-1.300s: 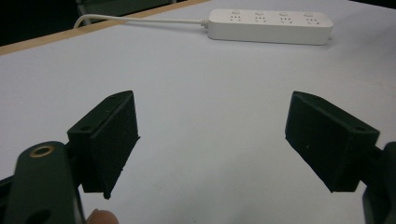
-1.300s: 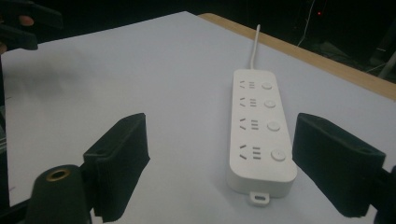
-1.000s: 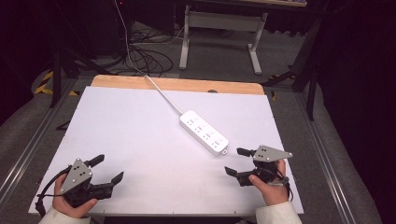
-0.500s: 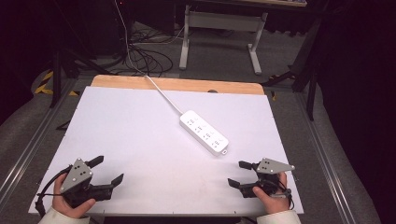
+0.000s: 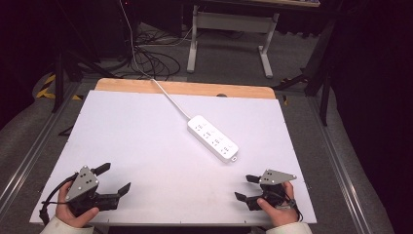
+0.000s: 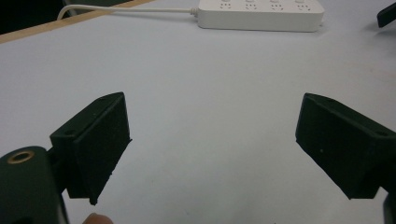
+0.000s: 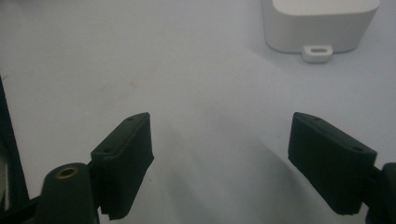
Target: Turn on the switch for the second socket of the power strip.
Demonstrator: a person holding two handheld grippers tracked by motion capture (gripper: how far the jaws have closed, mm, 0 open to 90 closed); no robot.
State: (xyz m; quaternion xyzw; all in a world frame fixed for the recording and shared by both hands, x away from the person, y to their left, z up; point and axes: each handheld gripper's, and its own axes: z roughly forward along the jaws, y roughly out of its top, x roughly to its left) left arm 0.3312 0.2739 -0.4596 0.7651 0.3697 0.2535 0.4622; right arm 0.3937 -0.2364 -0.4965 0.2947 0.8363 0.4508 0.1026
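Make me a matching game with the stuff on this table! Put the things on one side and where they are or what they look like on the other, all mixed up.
Things:
1. power strip
2. left gripper
3. right gripper
4. white cord

Descriptions:
A. open, at the near right corner of the table
B. runs off the far wooden edge
C. white, lying slantwise in the middle
D. open, at the near left corner of the table

Pairs: 1-C, 2-D, 3-A, 4-B
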